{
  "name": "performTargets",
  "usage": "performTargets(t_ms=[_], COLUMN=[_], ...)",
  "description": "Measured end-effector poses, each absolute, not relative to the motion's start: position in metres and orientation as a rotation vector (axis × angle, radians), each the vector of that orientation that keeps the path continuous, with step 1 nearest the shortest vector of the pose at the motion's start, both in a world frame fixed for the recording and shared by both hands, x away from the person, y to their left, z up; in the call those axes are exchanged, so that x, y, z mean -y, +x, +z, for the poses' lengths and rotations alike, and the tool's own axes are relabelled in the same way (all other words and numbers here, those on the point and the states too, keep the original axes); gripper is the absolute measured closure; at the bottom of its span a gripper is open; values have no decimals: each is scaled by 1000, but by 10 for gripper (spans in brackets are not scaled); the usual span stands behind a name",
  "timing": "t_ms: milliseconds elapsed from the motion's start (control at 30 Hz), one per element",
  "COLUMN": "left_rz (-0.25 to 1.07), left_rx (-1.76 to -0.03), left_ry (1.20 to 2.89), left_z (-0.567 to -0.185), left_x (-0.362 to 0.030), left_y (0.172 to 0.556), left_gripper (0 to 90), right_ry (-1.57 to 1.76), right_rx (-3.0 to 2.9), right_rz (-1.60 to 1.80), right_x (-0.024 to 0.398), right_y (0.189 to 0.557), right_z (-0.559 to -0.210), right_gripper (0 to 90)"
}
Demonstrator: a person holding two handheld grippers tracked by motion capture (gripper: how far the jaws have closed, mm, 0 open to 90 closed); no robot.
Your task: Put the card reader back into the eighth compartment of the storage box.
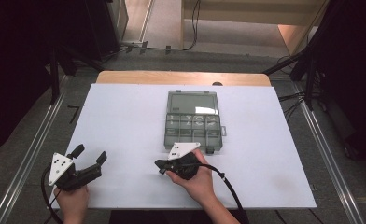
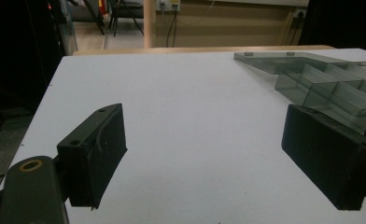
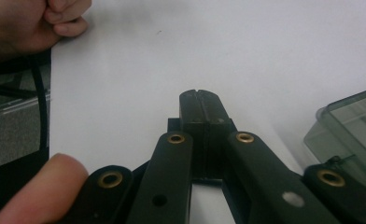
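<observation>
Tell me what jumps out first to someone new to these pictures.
A smoky clear compartment box lies open in the middle of the white table, its lid folded back. Just in front of it the right gripper rests with jaws shut, while the left gripper sits near the table's left corner, jaws spread wide.

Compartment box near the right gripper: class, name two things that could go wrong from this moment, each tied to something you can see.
1. The right gripper is shut and sits just in front of the open compartment box; a careless push could slide the light box across the smooth table.
2. Its cable trails over the table's near edge and could snag.
3. The left gripper is open and far from the box, so nothing steadies it.
</observation>
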State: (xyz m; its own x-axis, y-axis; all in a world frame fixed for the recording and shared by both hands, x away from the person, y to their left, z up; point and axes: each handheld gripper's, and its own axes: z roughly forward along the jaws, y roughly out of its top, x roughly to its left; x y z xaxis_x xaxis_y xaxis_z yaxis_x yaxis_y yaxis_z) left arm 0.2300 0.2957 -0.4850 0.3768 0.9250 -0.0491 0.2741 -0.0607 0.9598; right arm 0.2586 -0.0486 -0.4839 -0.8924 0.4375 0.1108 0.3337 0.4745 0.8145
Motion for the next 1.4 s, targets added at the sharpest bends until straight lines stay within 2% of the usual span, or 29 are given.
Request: performTargets(t_ms=[867, 1400], left_rz=[771, 774], left_rx=[-1098, -1099], left_ry=[1578, 1583], left_z=[-485, -485], left_x=[-295, -295], left_y=[230, 229], left_gripper=[141, 142], right_ry=[766, 780], right_rx=[-2672, -2687], right_rz=[1224, 1193], right_x=[32, 48], right_y=[261, 253], right_z=[-511, -513], right_gripper=[877, 877])
